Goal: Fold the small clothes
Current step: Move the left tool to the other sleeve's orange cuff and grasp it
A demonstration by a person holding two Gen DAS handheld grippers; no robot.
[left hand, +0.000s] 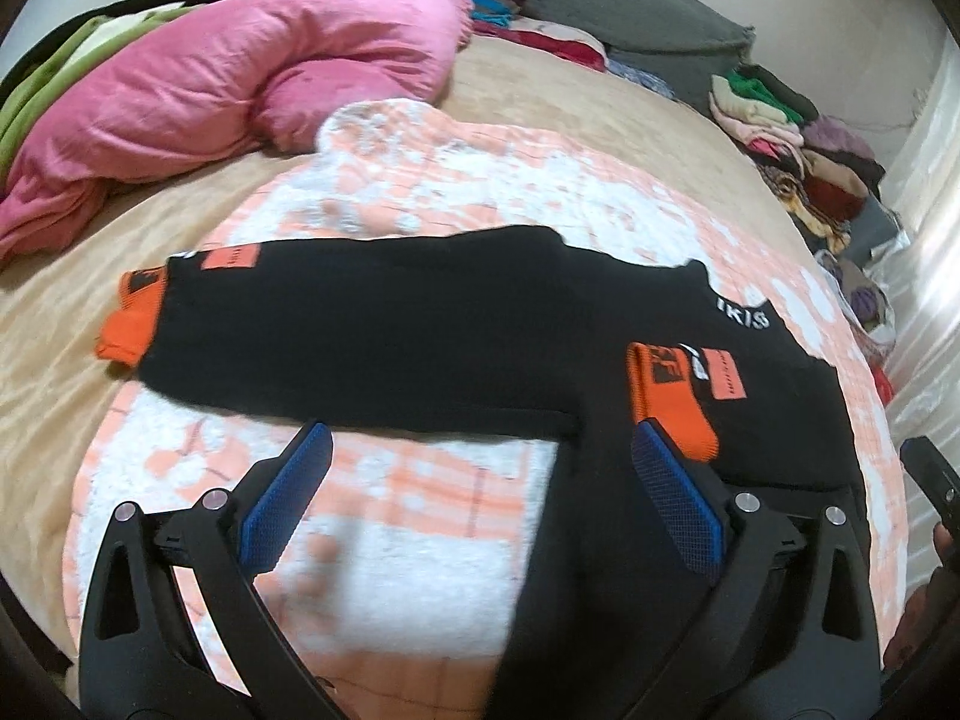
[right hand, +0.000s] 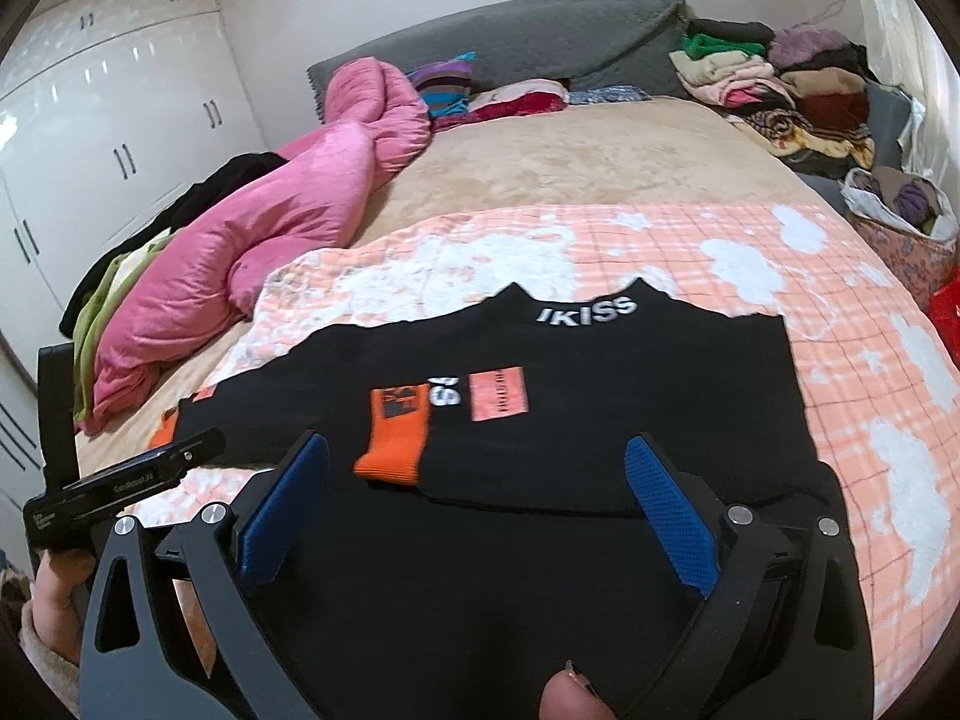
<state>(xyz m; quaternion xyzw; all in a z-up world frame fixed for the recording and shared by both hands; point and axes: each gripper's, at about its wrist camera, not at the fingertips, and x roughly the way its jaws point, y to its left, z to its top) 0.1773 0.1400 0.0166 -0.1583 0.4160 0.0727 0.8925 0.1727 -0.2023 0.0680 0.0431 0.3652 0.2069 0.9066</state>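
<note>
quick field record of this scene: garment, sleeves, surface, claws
garment: black sweater, IKISS at the collar, lying flat
sleeves: one orange cuff folded onto the chest, other sleeve stretched out sideways
surface: peach checked blanket on the bed
left claw: open, empty
right claw: open, empty

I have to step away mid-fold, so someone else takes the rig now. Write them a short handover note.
Left tool: open, empty, hanging over the sweater's lower left edge.
Right tool: open, empty, over the sweater's lower middle.
Black sweater: lies flat on the peach checked blanket, collar away from you. One sleeve is folded across the body, its orange cuff lying on the body, between the right tool's fingers in its view. The other sleeve lies stretched out to the left, cuff at the far end.
Done: one sleeve folded in.
Left: fold in the outstretched sleeve, then probably fold the body.
</note>
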